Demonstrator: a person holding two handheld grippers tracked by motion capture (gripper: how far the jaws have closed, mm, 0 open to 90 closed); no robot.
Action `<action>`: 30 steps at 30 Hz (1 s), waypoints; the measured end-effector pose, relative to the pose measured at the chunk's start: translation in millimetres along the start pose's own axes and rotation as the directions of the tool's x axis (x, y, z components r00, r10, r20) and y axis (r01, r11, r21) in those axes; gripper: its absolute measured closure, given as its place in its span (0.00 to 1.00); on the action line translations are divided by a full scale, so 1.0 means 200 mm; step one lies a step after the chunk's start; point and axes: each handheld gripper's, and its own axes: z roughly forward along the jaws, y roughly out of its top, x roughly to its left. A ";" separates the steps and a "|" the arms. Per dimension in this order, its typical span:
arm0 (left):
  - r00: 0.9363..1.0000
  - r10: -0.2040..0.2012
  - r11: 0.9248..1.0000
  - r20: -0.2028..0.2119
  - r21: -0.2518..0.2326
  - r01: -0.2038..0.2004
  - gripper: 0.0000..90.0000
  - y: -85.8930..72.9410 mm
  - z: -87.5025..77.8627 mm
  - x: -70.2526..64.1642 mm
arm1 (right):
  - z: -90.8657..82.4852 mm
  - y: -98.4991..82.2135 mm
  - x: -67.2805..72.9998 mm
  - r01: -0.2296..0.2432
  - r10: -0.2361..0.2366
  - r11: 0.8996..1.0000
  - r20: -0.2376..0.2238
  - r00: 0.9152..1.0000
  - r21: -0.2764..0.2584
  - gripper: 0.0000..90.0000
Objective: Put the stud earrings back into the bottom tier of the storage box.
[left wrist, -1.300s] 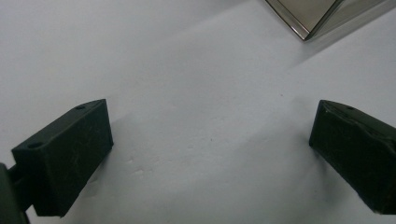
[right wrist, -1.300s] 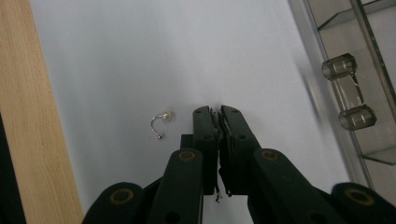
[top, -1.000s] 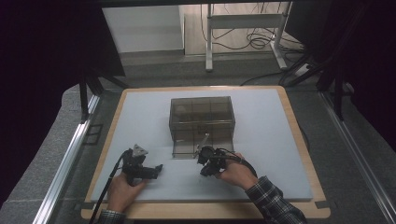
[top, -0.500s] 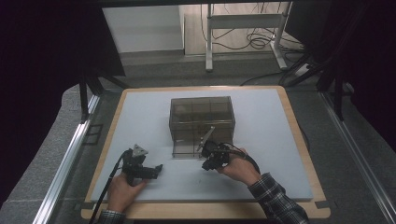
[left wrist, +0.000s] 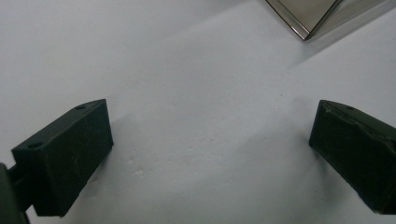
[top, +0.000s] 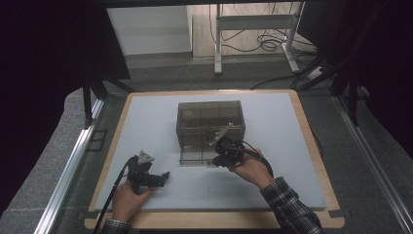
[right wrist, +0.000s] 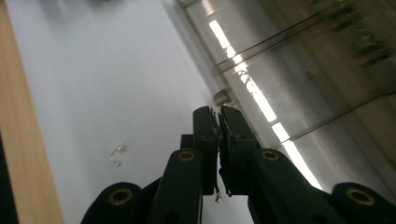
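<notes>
High view: one smoky transparent box with inner dividers stands a little past the centre of the white desk. No label or writing is readable on it. Two tongs are counted, one per hand. The left tongs lie low at about 7 o'clock from the box, well apart from it, pointing toward 3 o'clock. The right tongs sit at the box's near face, at about 5 o'clock from its centre, just beside the front wall; contact cannot be judged here.

Left gripper view: left tongs, jaws stand wide apart with bare desk between them, nothing held. One corner of the box shows at 1 o'clock.

Right gripper view: right tongs, jaws pressed together, nothing visible between the pads. The box wall fills 1 to 4 o'clock, close beside the tips. One small bent metal piece lies on the desk at 9 o'clock. No print legible.
</notes>
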 end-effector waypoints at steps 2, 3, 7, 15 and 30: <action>1.000 -0.003 1.000 -0.001 -0.003 0.003 0.00 0.00 0.00 0.00 | -0.01 0.00 -0.02 -0.013 0.013 1.000 0.013 1.000 -0.017 0.93; 1.000 -0.003 1.000 -0.001 -0.003 0.003 0.00 0.00 0.00 0.00 | -0.01 0.00 -0.02 -0.017 0.017 1.000 0.016 1.000 -0.022 0.93; 1.000 -0.003 1.000 -0.001 -0.002 0.003 0.00 0.00 0.00 0.00 | 0.00 0.01 -0.06 -0.028 0.030 0.998 0.038 0.999 -0.048 0.93; 1.000 -0.002 1.000 0.001 0.002 0.002 0.00 0.00 0.00 0.00 | 0.04 0.02 -0.11 -0.046 0.053 0.995 0.075 0.996 -0.089 0.93; 1.000 -0.001 1.000 0.000 0.004 0.001 0.00 0.00 0.00 0.00 | 0.17 -0.02 -0.18 -0.091 0.102 0.990 0.102 0.990 -0.104 0.93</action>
